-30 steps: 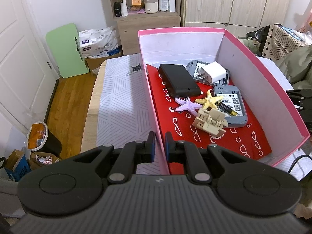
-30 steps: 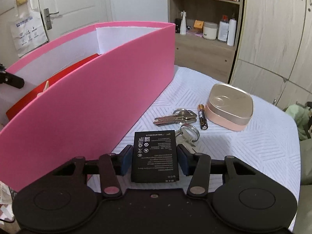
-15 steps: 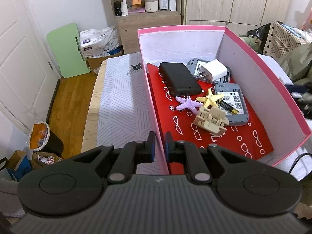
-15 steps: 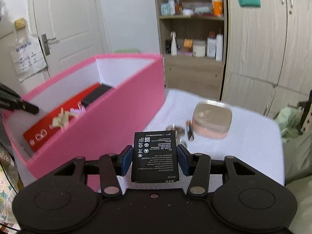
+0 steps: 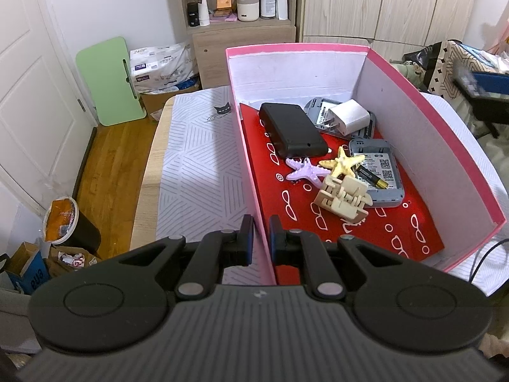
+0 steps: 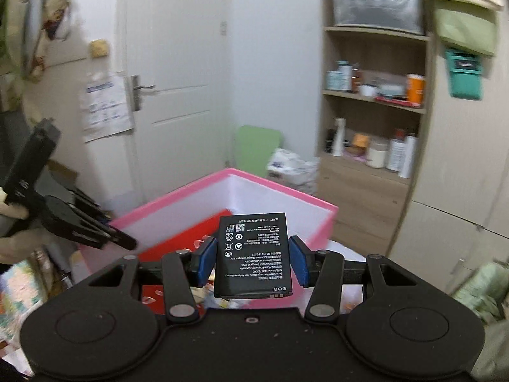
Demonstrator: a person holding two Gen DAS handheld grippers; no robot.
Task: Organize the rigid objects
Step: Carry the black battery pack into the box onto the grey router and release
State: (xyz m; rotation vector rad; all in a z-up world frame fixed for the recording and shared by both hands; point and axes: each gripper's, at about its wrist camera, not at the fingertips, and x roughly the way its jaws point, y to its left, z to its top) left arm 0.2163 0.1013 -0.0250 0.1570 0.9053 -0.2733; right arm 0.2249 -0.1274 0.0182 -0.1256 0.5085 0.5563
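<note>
Right claw (image 6: 253, 262) grips a flat black rectangular phone battery (image 6: 253, 254) by its long edges, blue pads on both sides, held in the air above the open pink cardboard box (image 5: 429, 108). Battery judged stiff, light, smooth-skinned; edge grip looks sound, though it could slide. Left claw (image 5: 261, 238) is closed on the box's near wall. Inside the box: black slab, white charger (image 5: 348, 116), starfish shapes, red patterned liner.

I see a pink box (image 5: 470, 165) with white inner walls and a red liner (image 5: 366, 222) printed with white glasses, plus lilac (image 5: 303, 170) and yellow (image 5: 342, 162) starfish.
</note>
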